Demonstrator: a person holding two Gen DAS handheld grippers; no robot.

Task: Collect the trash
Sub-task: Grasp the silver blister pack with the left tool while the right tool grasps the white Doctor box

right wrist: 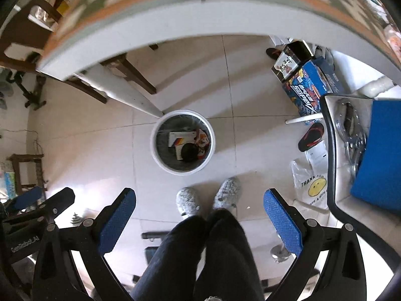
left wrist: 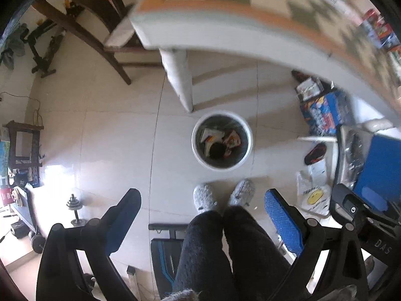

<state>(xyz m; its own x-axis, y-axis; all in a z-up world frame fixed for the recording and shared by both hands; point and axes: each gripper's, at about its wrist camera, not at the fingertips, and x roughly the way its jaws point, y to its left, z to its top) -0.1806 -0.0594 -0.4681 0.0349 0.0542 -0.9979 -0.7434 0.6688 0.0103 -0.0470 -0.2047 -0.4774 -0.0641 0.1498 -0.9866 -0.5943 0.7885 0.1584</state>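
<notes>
Above a tiled floor (right wrist: 95,140), the checked worktop (left wrist: 225,20) edge arcs over a white trash bin (right wrist: 182,142) standing by its leg, cartons and wrappers already inside. Both the left gripper (left wrist: 203,215) and the right gripper (right wrist: 199,213) hang spread and empty above the person's slippers (right wrist: 208,198). The next piece likely waits on the worktop; lift clear of its edge, then release squarely over the bin's mouth.
</notes>
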